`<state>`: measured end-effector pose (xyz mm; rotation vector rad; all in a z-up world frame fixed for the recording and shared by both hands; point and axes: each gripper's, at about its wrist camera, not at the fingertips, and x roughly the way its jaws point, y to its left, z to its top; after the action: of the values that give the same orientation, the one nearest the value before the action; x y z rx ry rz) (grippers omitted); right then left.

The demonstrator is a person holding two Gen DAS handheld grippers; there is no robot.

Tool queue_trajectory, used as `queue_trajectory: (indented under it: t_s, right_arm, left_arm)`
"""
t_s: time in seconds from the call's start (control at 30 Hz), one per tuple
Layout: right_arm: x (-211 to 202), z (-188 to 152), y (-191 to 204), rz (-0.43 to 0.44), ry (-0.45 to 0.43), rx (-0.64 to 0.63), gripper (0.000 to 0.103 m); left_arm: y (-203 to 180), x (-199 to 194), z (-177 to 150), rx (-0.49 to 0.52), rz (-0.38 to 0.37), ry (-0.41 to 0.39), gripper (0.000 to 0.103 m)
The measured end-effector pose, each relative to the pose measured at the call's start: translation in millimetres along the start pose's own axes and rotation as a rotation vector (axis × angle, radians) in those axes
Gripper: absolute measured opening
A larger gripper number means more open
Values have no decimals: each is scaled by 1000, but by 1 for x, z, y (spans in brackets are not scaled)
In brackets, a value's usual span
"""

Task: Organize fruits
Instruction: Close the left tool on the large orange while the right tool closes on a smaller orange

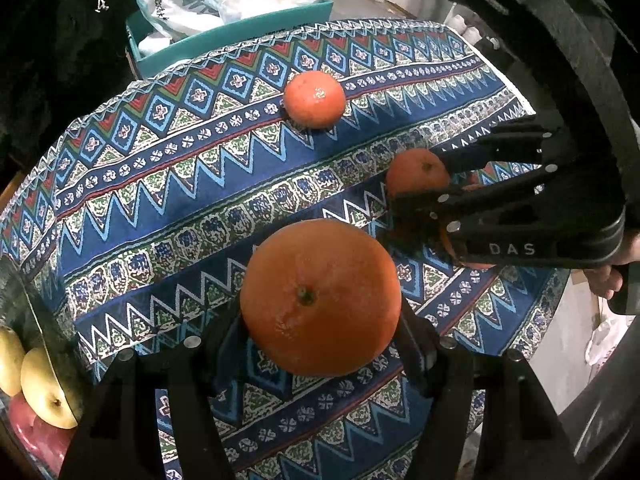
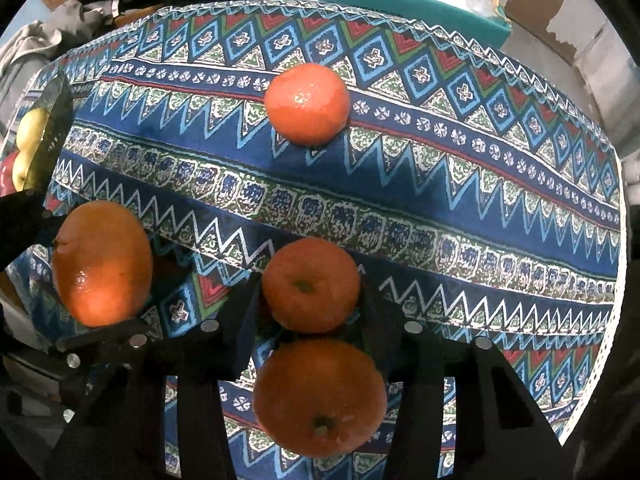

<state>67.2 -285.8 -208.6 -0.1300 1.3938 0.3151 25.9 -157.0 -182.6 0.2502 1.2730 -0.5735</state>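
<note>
Through the left wrist camera we see our left tongs (image 1: 320,344) clenched on a large orange (image 1: 320,296), stem end facing the lens, held above the surface under its patterned tablecloth (image 1: 192,208). Ahead and to the right, the right tongs (image 1: 424,182) straddle a smaller orange (image 1: 416,172). Farther ahead a third orange (image 1: 314,99) sits alone on the cloth. At the far left edge lie yellow apples (image 1: 40,388) and a red one. Beyond the surface stands a teal box (image 1: 240,34) stuffed with bags.

Through the right wrist camera we see our right tongs (image 2: 310,300) around a mid-sized orange (image 2: 311,284); both fingers touch its sides, though we cannot tell whether they grip it. A fourth orange (image 2: 320,396) lies nearer the lens, between the arms. To the left the big orange (image 2: 102,262) hangs in the left tongs (image 2: 64,280). Ahead rests the lone orange (image 2: 307,103).
</note>
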Motion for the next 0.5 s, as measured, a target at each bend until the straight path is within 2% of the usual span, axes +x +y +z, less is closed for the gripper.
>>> queue_trajectory:
  t_s: [0.17, 0.5]
  right_arm:
    - [-2, 0, 0, 11, -17, 2, 46]
    - [-39, 5, 1, 21, -84, 13, 46]
  left_arm:
    - [3, -5, 1, -16, -2, -9, 68]
    - [15, -28, 4, -50, 7, -51, 68]
